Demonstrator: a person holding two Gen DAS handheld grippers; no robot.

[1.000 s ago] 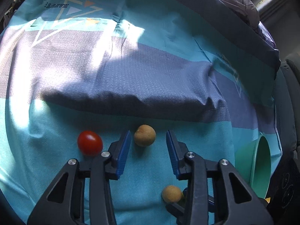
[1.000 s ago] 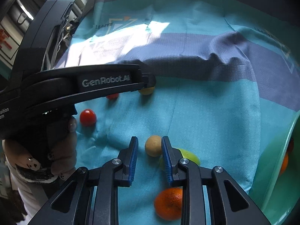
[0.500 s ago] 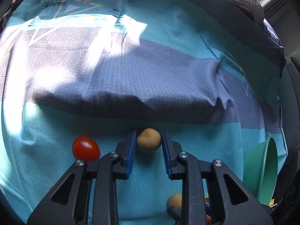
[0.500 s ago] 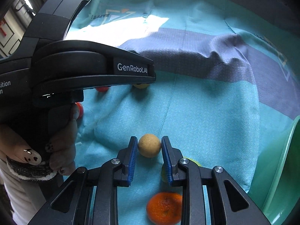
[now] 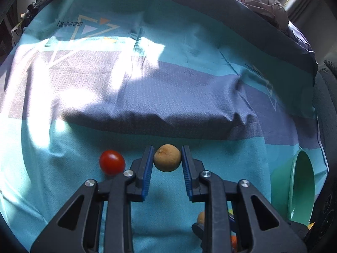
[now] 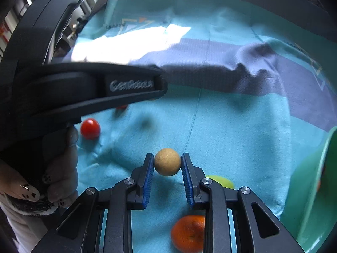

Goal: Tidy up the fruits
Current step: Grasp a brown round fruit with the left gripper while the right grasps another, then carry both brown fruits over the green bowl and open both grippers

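Note:
My left gripper (image 5: 166,157) is shut on a small round tan fruit (image 5: 167,157), held above the teal cloth. A red cherry tomato (image 5: 112,162) lies just left of it. My right gripper (image 6: 167,164) is shut on another tan round fruit (image 6: 167,162), lifted off the cloth. Below it lie an orange mandarin (image 6: 188,233) and a green fruit (image 6: 221,181). A red tomato (image 6: 90,128) lies to the left. The green bowl (image 5: 299,187) stands at the right and shows at the edge of the right wrist view (image 6: 316,194).
The left gripper's black body (image 6: 84,88) and the hand holding it (image 6: 61,168) fill the left of the right wrist view. A raised fold of grey-blue cloth (image 5: 147,105) crosses behind the fruits. Another red fruit (image 6: 121,106) peeks under the left gripper.
My left gripper closed on the tan fruit and raised it. My right gripper closed on its tan fruit and lifted it; the mandarin and green fruit now sit lower in view.

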